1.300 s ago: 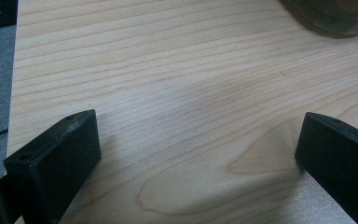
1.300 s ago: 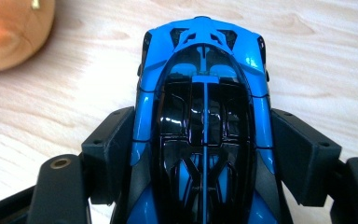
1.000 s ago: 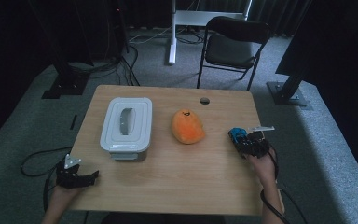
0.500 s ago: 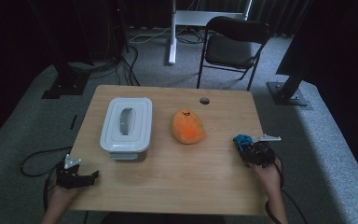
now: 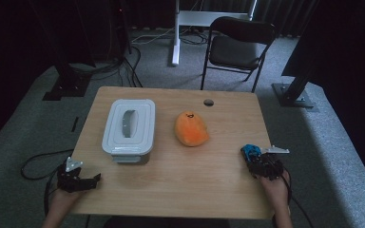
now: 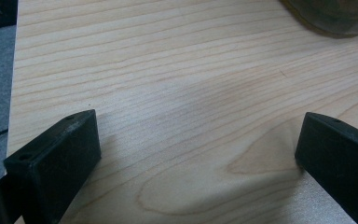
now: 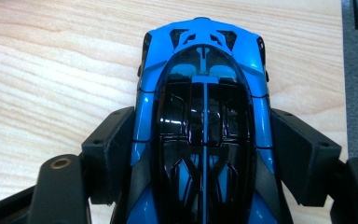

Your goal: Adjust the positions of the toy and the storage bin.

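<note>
Blue-and-black toy car [image 7: 204,121]; orange plush [image 5: 190,128]; grey box [image 5: 129,125].

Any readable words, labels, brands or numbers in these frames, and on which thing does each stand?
None can be read.
Orange plush toy: a small dark mark near its top, too small to tell.
Blue toy car: no lettering on its visible top.
White lidded box: no label visible.

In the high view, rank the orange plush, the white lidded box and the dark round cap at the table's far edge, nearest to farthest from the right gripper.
From the right gripper, shut on the blue toy car:
1. Orange plush, mid-table, to its left.
2. Dark round cap, near the far edge.
3. White lidded box, left half of the table.
</note>
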